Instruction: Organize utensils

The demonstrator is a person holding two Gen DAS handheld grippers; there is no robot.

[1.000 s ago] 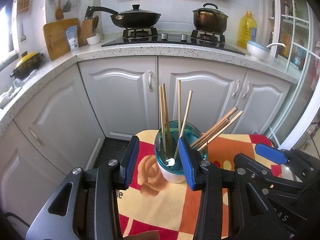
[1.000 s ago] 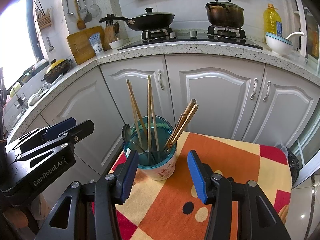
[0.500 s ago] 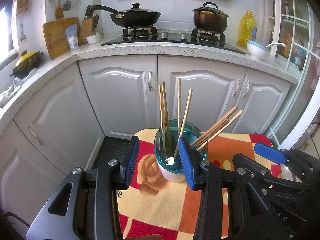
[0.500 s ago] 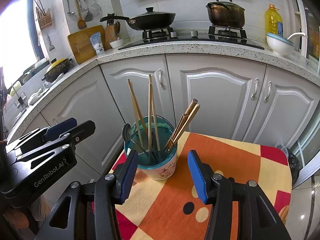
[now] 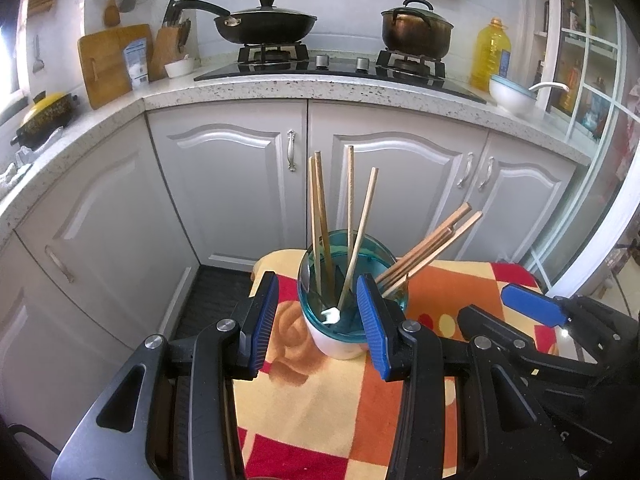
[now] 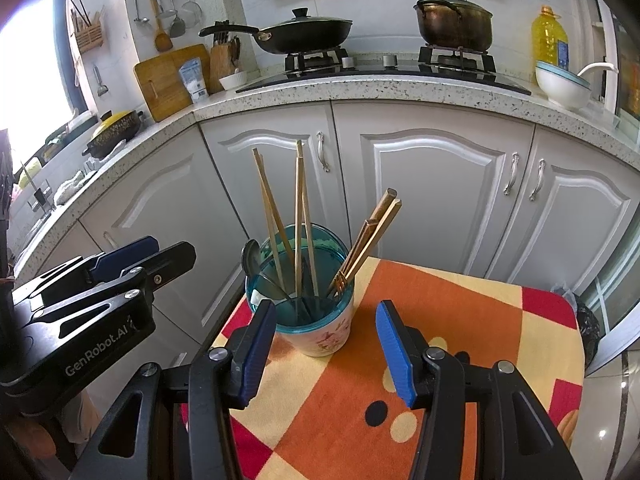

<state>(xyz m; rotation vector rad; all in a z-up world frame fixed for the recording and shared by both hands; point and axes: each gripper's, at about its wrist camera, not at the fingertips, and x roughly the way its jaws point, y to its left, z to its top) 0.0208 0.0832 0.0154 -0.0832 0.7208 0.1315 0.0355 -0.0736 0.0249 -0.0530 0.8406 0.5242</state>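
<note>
A white utensil cup with a teal rim [image 5: 340, 344] [image 6: 320, 336] stands on the patterned cloth near its far left corner. Several wooden chopsticks [image 5: 318, 216] [image 6: 298, 208] stand upright in it. Wooden-handled forks [image 6: 372, 232] lean to the right, and a metal spoon [image 6: 250, 256] rests on the left rim. My left gripper [image 5: 318, 322] is open and empty, just short of the cup and to its left. My right gripper [image 6: 326, 350] is open and empty, a little before the cup. Each gripper shows in the other's view: the left gripper [image 6: 160, 252] and the right gripper [image 5: 504, 312].
The orange, yellow and red cloth [image 6: 460, 320] covers a small table in front of grey kitchen cabinets [image 6: 432, 200]. On the counter behind are a pan [image 5: 264, 24], a pot [image 5: 416, 32], an oil bottle [image 5: 490, 56] and a bowl [image 5: 512, 94].
</note>
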